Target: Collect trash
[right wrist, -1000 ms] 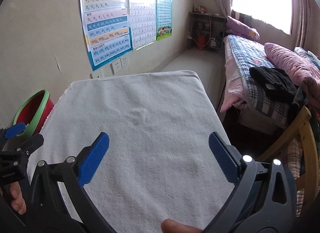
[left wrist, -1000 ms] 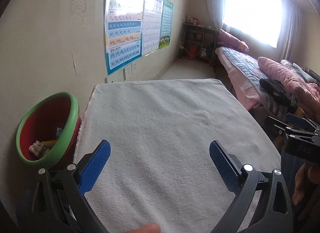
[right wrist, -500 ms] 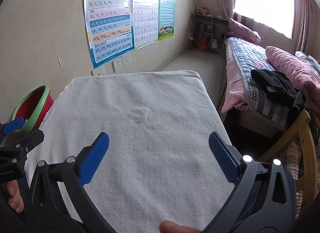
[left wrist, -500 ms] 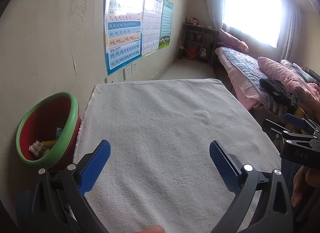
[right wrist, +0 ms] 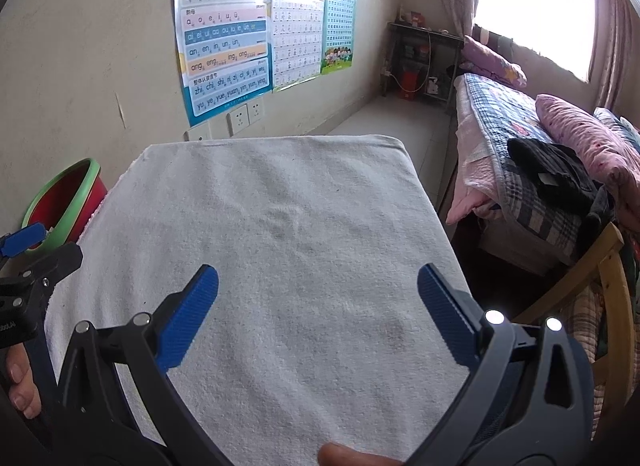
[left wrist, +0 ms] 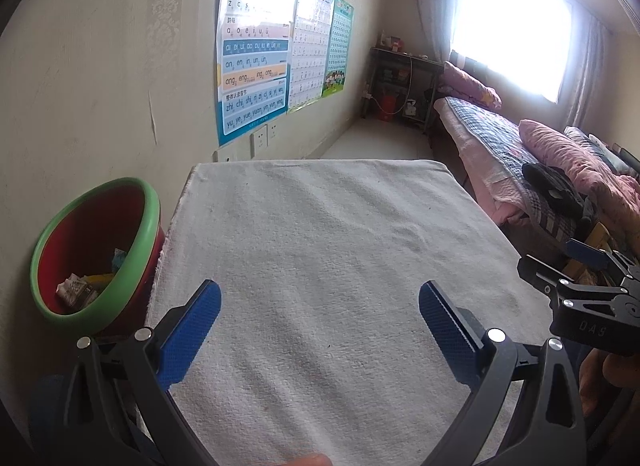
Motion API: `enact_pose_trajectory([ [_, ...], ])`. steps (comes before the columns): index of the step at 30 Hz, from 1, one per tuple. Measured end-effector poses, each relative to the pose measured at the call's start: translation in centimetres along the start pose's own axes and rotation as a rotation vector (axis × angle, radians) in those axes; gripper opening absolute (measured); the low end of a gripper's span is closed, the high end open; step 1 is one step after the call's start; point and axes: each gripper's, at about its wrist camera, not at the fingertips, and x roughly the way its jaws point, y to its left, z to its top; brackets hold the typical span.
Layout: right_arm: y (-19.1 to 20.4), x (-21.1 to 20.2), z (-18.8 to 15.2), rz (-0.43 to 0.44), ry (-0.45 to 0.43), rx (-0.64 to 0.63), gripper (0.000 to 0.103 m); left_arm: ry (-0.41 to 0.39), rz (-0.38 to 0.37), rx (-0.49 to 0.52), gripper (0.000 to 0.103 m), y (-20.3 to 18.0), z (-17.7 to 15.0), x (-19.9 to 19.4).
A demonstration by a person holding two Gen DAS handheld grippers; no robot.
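Both my hand-held grippers, left (left wrist: 320, 314) and right (right wrist: 318, 300), hover jaws apart, empty, over the towel-covered counter (left wrist: 320, 234). Bin (left wrist: 96, 250) left of counter holds wrappers, probably.

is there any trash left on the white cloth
No, the white cloth lies bare in the left wrist view; wrappers sit in the red bin.

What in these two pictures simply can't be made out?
- Red bin with green rim: in the left wrist view its near rim hides its bottom; in the right wrist view the left tool covers part of it.
- Bright window: glare hides everything outside.
- Dark shelf unit: its items are too small to identify.
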Motion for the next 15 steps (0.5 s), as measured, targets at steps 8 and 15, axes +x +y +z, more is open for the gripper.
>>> enact_pose_trajectory([
  [8, -0.01, -0.04, -0.06, -0.002, 0.002, 0.004, 0.098, 0.005, 0.003, -0.004, 0.095, 0.16, -0.12, 0.12],
  [15, 0.03, -0.11, 0.00, 0.002, 0.001, 0.001, 0.098, 0.009, 0.004, -0.001, 0.095, 0.20, -0.14, 0.18],
])
